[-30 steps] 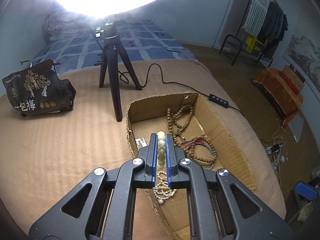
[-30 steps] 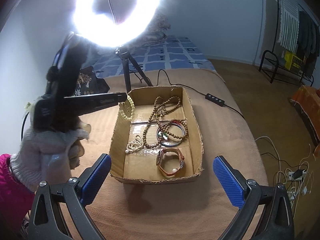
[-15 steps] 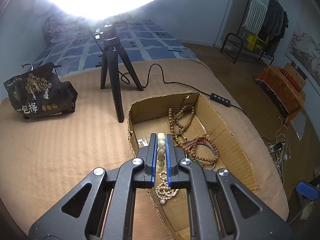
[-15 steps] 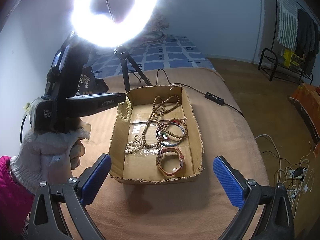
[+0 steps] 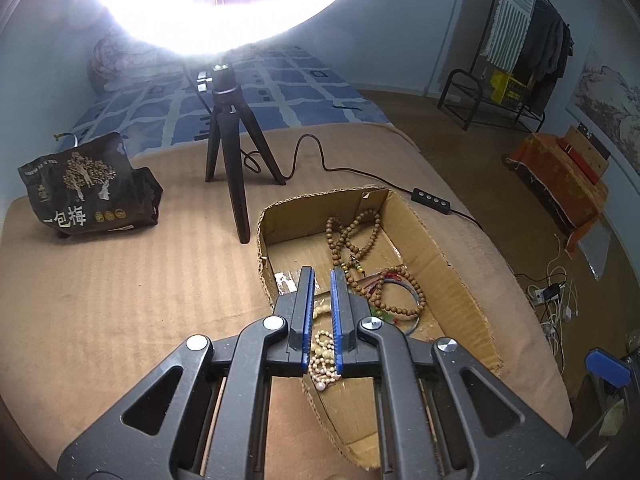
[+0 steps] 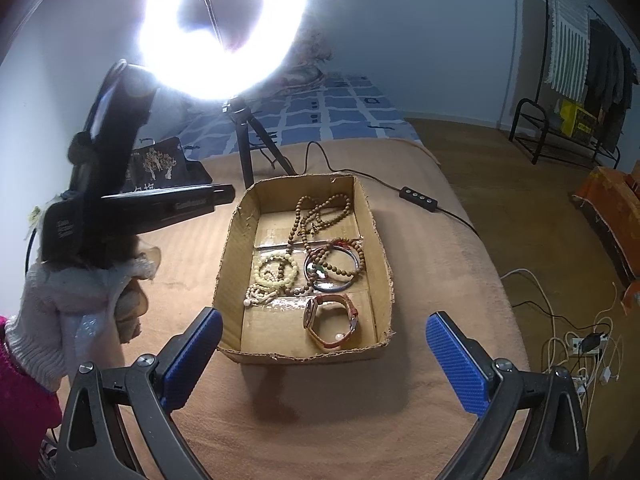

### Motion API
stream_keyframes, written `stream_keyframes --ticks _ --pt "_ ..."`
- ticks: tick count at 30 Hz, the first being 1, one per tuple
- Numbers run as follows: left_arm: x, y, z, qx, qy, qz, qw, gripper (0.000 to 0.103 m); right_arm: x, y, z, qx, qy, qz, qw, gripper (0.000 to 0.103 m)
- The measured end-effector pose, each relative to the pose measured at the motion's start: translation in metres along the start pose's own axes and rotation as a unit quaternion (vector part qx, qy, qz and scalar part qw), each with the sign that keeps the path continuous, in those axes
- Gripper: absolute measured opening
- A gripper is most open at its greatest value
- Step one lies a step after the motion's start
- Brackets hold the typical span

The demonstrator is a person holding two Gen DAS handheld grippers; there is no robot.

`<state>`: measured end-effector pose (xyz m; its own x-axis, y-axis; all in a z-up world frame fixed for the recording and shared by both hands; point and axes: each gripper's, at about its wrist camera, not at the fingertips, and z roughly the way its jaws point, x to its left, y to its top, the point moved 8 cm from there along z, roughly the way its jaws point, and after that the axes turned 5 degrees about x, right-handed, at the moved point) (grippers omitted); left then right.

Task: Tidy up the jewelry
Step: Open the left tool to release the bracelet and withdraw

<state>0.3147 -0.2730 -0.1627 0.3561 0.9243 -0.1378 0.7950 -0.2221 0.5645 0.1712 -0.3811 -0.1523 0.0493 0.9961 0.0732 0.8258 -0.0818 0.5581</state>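
A shallow cardboard box [image 6: 383, 264] on the tan cloth holds jewelry. In it lie a pale green bead bracelet [image 6: 276, 270], a small pearl bracelet [image 6: 262, 295], a long brown bead necklace [image 6: 316, 216], a brown bead bracelet with a bangle [image 6: 334, 268] and a red-strapped watch [image 6: 330, 320]. My left gripper [image 5: 321, 276] hovers over the box's left side, jaws slightly apart and empty; the pale bracelet [image 5: 320, 312] lies below it. In the right wrist view the left gripper [image 6: 224, 196] is above the box's far left corner. My right gripper [image 6: 320, 348] is wide open in front of the box.
A ring light on a black tripod [image 5: 236, 168] stands just behind the box, its cable and inline switch [image 5: 430, 197] running right. A dark snack bag [image 5: 88, 192] lies at the back left. The cloth-covered surface drops off at the right, with cables [image 6: 580, 340] on the floor.
The left gripper's jaws have parted and let go of the pale green bead bracelet, which now lies in the box beside the pearl bracelet. The right gripper has not moved.
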Motion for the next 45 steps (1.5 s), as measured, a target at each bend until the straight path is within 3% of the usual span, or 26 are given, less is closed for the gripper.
stream_keyframes --ticks 14,27,29,31,36,38,40,45 --pt "0.009 -0.023 -0.080 -0.042 0.002 0.008 0.9991 0.006 0.001 -0.004 -0.028 -0.022 -0.022 -0.005 1.000 0.103" --pt "0.023 -0.069 -0.166 -0.089 0.019 0.039 0.9951 0.007 0.015 -0.009 -0.075 -0.069 -0.043 -0.007 0.997 0.103" --pt "0.023 -0.076 -0.179 -0.095 0.019 0.042 0.9944 0.021 0.017 -0.008 -0.081 -0.077 -0.040 -0.004 0.996 0.103" --pt "0.022 -0.081 -0.192 -0.107 0.019 0.045 0.9930 0.030 0.018 -0.008 -0.087 -0.087 -0.041 0.000 0.995 0.103" --pt "0.018 -0.091 -0.214 -0.127 0.022 0.056 0.9901 0.032 0.020 -0.010 -0.098 -0.100 -0.039 0.006 0.994 0.103" --pt "0.017 -0.095 -0.220 -0.134 0.022 0.059 0.9891 0.052 0.020 -0.011 -0.102 -0.105 -0.040 0.006 0.994 0.103" --pt "0.015 -0.100 -0.226 -0.141 0.020 0.061 0.9880 0.062 0.020 -0.013 -0.106 -0.108 -0.041 0.004 0.993 0.103" --pt "0.012 -0.108 -0.234 -0.147 0.019 0.068 0.9867 0.073 0.022 -0.017 -0.109 -0.112 -0.044 -0.001 0.993 0.103"
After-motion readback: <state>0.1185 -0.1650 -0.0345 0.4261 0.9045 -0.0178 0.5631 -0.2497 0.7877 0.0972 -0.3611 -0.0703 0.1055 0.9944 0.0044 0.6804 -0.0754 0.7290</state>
